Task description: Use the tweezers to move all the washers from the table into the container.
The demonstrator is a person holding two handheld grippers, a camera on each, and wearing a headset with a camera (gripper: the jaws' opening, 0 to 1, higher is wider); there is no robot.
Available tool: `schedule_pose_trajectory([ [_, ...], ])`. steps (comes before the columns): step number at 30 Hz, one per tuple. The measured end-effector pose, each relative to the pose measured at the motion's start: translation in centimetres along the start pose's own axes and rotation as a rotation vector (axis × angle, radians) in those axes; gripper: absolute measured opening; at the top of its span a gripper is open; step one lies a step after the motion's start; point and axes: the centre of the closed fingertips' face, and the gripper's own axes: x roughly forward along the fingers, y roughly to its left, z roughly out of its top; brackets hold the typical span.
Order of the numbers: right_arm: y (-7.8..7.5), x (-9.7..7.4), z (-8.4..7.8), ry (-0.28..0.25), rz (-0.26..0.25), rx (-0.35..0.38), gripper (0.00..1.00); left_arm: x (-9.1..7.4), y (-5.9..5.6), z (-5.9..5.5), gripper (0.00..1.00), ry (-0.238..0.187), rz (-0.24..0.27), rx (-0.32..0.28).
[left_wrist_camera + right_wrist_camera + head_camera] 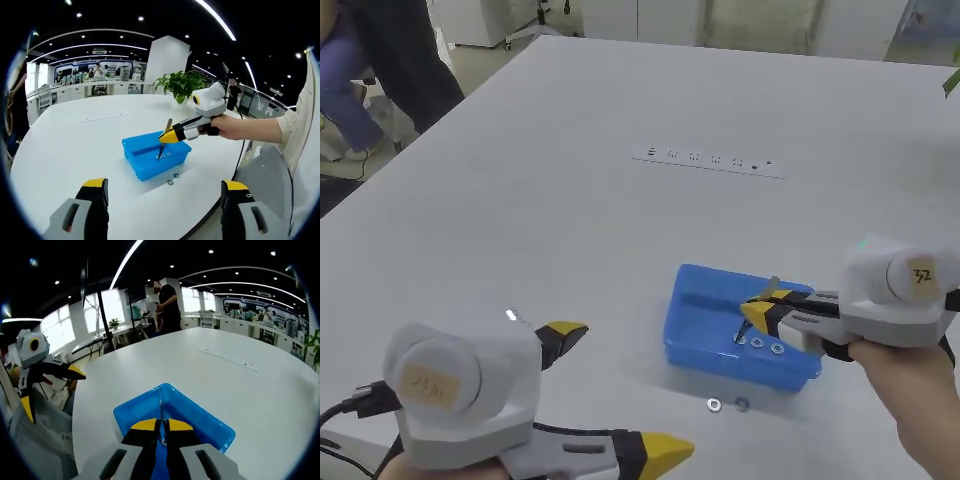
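Right gripper (pixel 161 427): fingers (pixel 146 425) pressed together on the tweezers (pixel 744 328), whose tips reach down inside the blue container (pixel 705 295); I cannot tell whether they hold a washer. In the container: three washers (pixel 758 345), lying close by the tweezer tips. On the desk (pixel 620 200): two washers (pixel 714 404), side by side, just outside the container's near wall. Left gripper (pixel 618 390): fingers spread, holding nothing, well to the container's left. Step in hand, by my judgement: a drop-off into the container. Next I must lift clear, cross the near wall, and nip one thin, flat washer by its edge.
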Motion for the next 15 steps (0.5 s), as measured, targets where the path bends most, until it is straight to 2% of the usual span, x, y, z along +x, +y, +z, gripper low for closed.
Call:
schedule_pose_trajectory([
  [4,-0.06,0.05,-0.46,0.025,-0.006,-0.008,0.02,0.15,-0.04,0.44,0.95,-0.026,-0.013,-0.011],
  [9,-0.32,0.13,-0.63,0.013,-0.011,-0.003,0.02,0.17,-0.07,-0.12,0.95,0.013,-0.023,0.017],
  [15,-0.32,0.35,-0.43,0.005,0.003,0.011,0.02,-0.07,-0.06,0.71,0.95,-0.006,-0.014,0.02],
])
